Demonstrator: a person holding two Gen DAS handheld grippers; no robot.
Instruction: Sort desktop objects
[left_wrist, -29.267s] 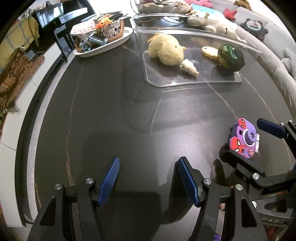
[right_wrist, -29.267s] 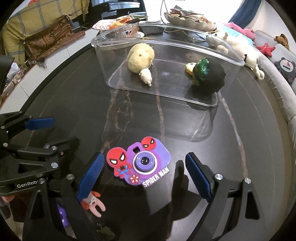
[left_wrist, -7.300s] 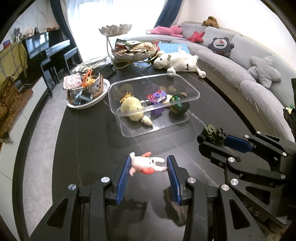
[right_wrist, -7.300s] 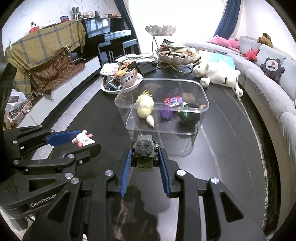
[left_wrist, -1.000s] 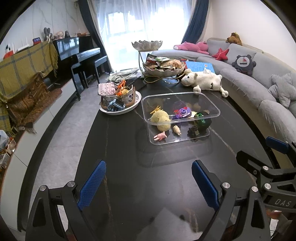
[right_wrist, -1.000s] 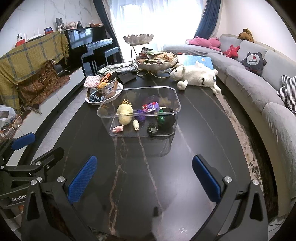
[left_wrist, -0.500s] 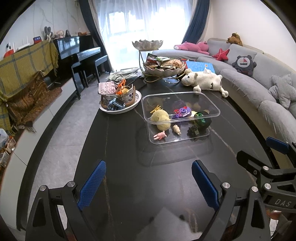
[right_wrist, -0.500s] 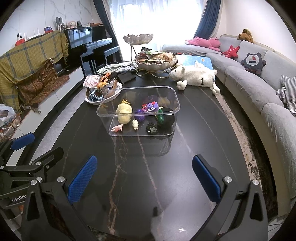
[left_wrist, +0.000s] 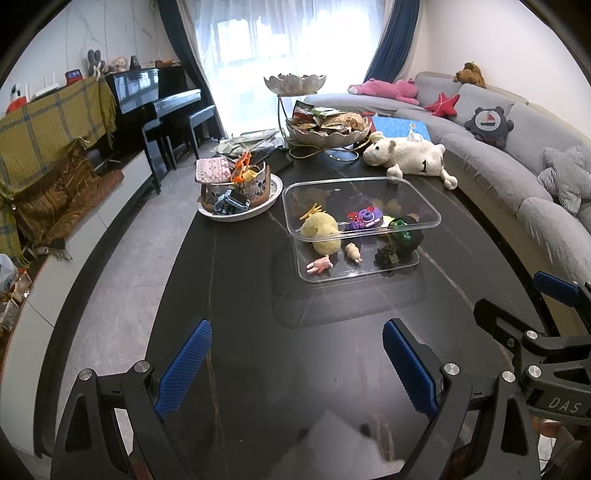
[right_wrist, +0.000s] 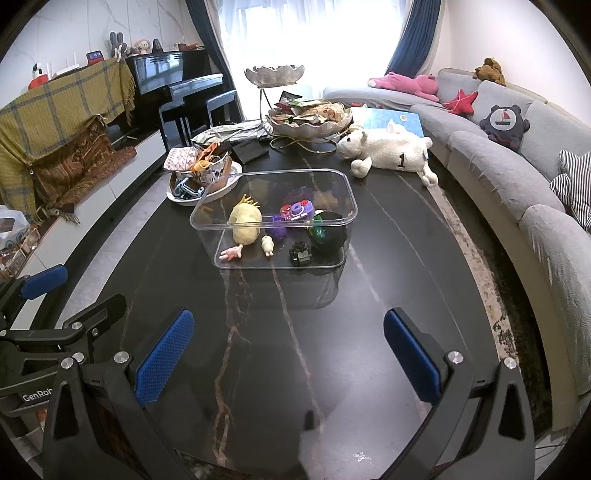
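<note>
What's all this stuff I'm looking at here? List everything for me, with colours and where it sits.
Clear plastic box: one, see-through, middle of the black table.
Yellow plush chick: one, in the box, left side.
Spider-Man toy camera: one, purple and red, in the box, at the back.
Green and black round toy: one, in the box, right side.
Small dark tank: one, in the box, front.
Pink figure: one, in the box, front left.
Cream figure: one, in the box, beside the chick.
White plush sheep: one, far end of the table.
Left gripper: blue pads, open, empty.
Right gripper: blue pads, open, empty.
</note>
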